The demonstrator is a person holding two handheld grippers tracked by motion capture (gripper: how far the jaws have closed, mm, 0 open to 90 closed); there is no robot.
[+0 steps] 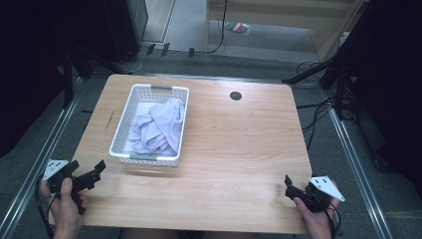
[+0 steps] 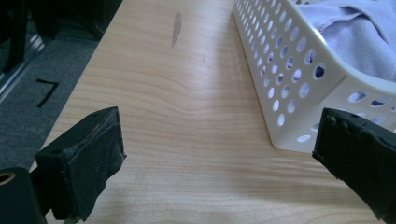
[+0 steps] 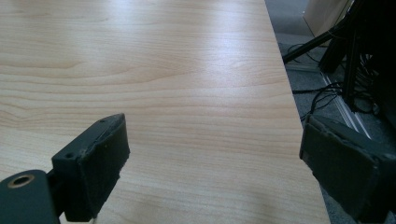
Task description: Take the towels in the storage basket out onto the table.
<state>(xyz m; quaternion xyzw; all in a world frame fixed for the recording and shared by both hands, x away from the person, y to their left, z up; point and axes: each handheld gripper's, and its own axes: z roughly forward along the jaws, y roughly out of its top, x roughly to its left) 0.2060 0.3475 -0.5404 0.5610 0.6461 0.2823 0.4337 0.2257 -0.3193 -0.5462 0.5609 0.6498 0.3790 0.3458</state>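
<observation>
Jaws of the left gripper (image 2: 217, 156) stand wide apart with nothing between them but bare wooden table (image 2: 187, 116). Ahead of its right jaw and just beside it sits the white perforated basket (image 2: 285, 79), which holds a crumpled lavender cloth (image 2: 355, 32). In the high view that basket (image 1: 124, 127) lies just beyond the left gripper (image 1: 92, 174). Well apart at the table's other near corner, the right gripper (image 3: 212, 161) is likewise spread wide and grips nothing, its right jaw over the table edge.
</observation>
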